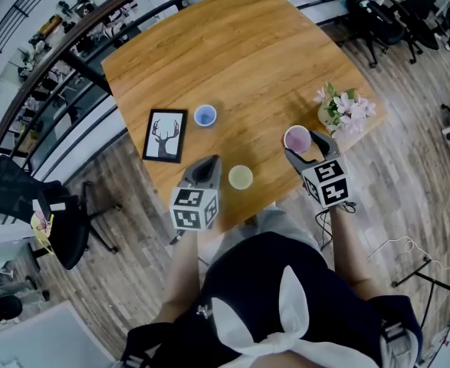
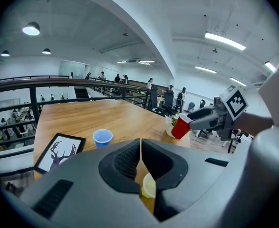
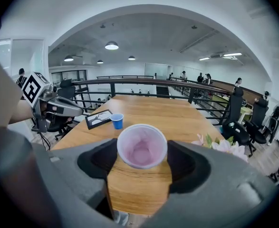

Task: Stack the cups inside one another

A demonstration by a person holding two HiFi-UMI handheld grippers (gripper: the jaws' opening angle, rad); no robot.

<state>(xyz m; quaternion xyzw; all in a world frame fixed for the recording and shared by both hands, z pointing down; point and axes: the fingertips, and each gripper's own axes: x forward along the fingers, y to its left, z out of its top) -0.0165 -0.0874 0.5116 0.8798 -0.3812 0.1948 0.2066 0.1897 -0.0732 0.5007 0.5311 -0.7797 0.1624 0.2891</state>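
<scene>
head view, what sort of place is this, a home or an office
Probably an open-plan office or lab, on a raised floor: a wooden table beside a dark railing, black office chairs around it, and strip lights overhead.

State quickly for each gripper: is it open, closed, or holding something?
Left gripper: closed, nothing between its jaws.
Right gripper: closed on the red cup.

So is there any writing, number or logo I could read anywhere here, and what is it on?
None: no words or numbers can be read.
The left marker cube and right marker cube: black-and-white square patterns, not letters.
The framed picture: a deer silhouette, no caption.
The blue cup, yellow cup, red cup: plain.
</scene>
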